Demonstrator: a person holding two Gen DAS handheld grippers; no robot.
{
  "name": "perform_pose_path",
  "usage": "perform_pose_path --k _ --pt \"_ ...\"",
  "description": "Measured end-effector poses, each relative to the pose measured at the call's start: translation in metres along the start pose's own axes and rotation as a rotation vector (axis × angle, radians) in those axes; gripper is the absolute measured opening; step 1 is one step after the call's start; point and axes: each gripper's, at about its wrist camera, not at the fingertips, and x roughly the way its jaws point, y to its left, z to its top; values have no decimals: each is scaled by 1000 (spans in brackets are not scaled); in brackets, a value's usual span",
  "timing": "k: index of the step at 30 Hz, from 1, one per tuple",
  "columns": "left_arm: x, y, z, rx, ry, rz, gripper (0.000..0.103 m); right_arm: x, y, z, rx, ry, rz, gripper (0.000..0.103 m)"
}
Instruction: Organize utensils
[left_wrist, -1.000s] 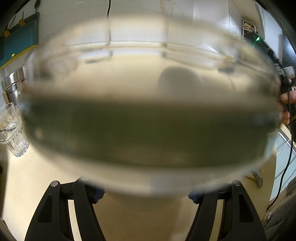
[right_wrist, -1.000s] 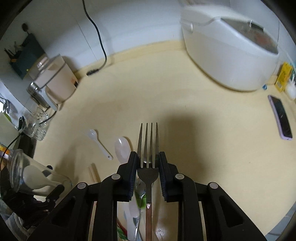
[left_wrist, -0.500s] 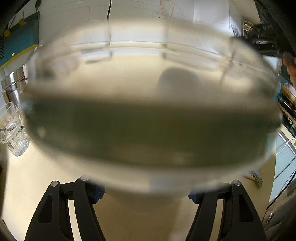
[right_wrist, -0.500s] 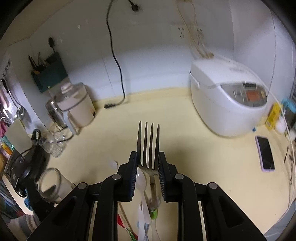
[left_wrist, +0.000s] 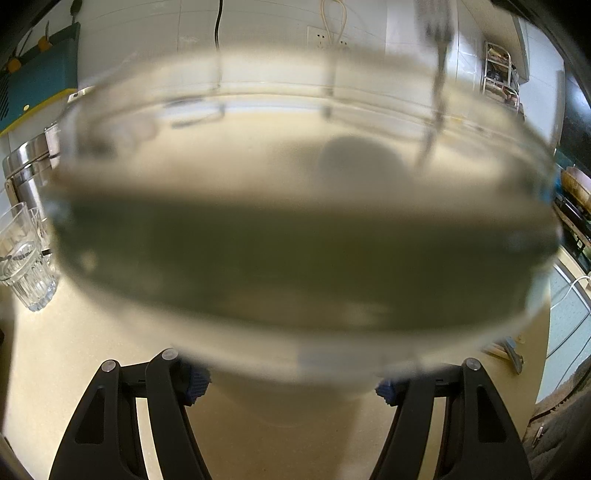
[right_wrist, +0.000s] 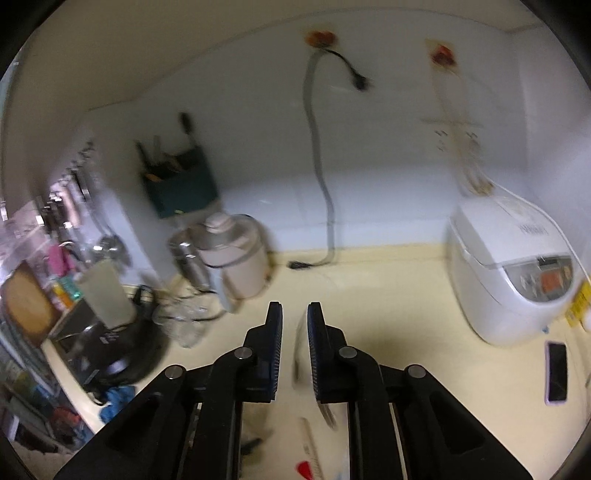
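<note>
Two grippers: left gripper (left_wrist: 290, 384) pinches the tilted clear glass (left_wrist: 295, 240) at its near wall; right gripper (right_wrist: 295, 332), jaws closing, carries the fork (right_wrist: 301, 347) edge-on above the glass's far right rim; firmness of the pinch unclear; a twisting fork may slip and strike the rim.

Clear glass jar (left_wrist: 295, 229), glossy; ribbed glass tumbler (left_wrist: 26, 266); smooth matt cream countertop (right_wrist: 406, 302); glossy white plastic cooker (right_wrist: 509, 273).

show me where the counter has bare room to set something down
Widest bare stretch: cream counter between the white jar and the rice cooker, back to the black plug. Crowded: left edge around the glasses, and the phone beside the cooker.
</note>
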Motion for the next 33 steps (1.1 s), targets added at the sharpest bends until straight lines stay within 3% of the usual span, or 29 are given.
perform_pose_path --k 4,9,18,27,33 --pt "-1 1 -1 -1 -1 -2 72 4 26 10 -39 11 111 6" --pt "-2 2 -2 -2 -2 -3 72 21 29 6 -51 60 102 7" --pt "-2 5 -2 -5 -2 -5 72 85 -11 -49 44 326 67 13" --pt "-2 7 -4 -13 -4 -13 72 175 -33 -88 207 552 199 33" --pt "-1 8 -5 -16 -4 -25 72 254 -29 -107 123 676 104 34"
